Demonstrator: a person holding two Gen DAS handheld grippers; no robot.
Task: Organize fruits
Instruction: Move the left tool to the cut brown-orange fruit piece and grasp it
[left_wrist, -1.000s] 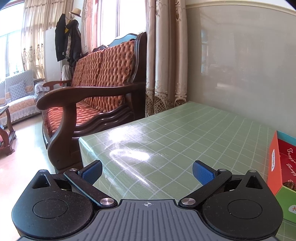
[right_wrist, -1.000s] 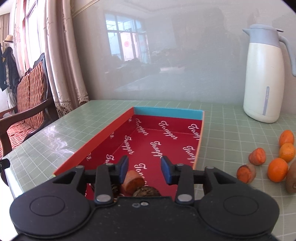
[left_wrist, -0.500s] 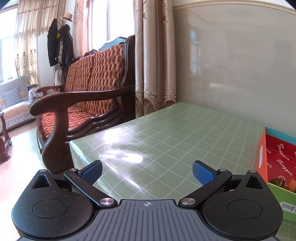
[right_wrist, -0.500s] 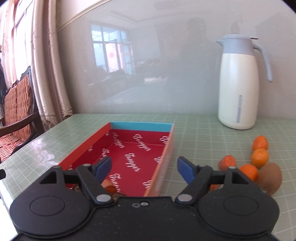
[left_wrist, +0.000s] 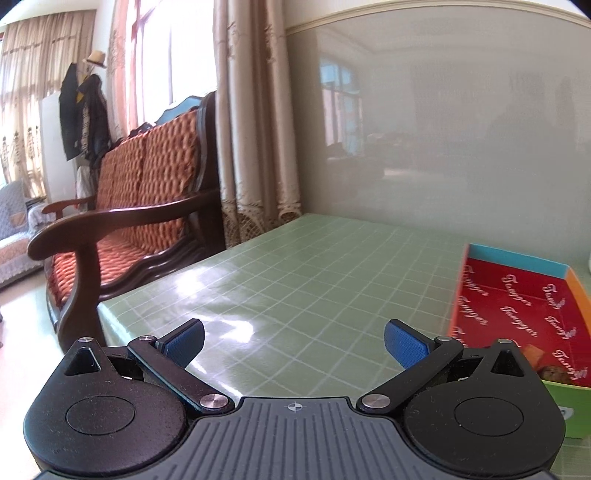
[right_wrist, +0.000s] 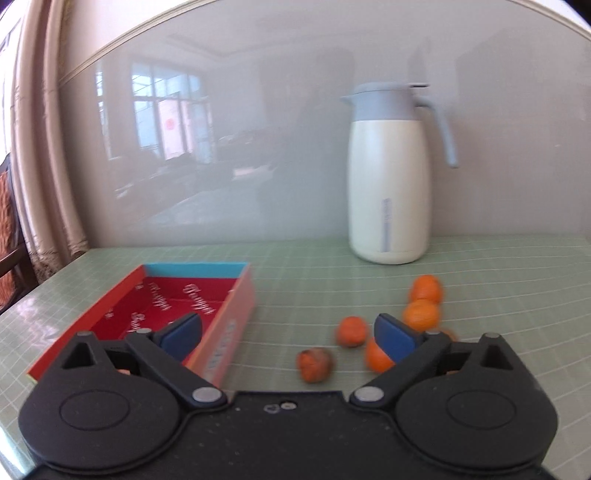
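A shallow red box (right_wrist: 177, 302) with a blue far wall lies on the green checked table (right_wrist: 332, 266). Right of it sit several small orange fruits (right_wrist: 421, 314) and one duller, wrinkled orange fruit (right_wrist: 314, 363). My right gripper (right_wrist: 288, 334) hangs above the table between box and fruits, its jaws opening wide with nothing between them. In the left wrist view the same box (left_wrist: 517, 306) is at the right, with an orange piece and a brown fruit (left_wrist: 550, 369) in its near end. My left gripper (left_wrist: 293, 341) stands open and empty over bare table.
A white jug with a grey lid (right_wrist: 391, 177) stands against the glossy wall behind the fruits. A wooden sofa with orange cushions (left_wrist: 140, 206) is past the table's left edge, and curtains (left_wrist: 251, 129) hang in the corner.
The right gripper let go of an orange piece in the box, opened wide and swung right toward the loose fruits. The left gripper shifted right, bringing more of the box into view.
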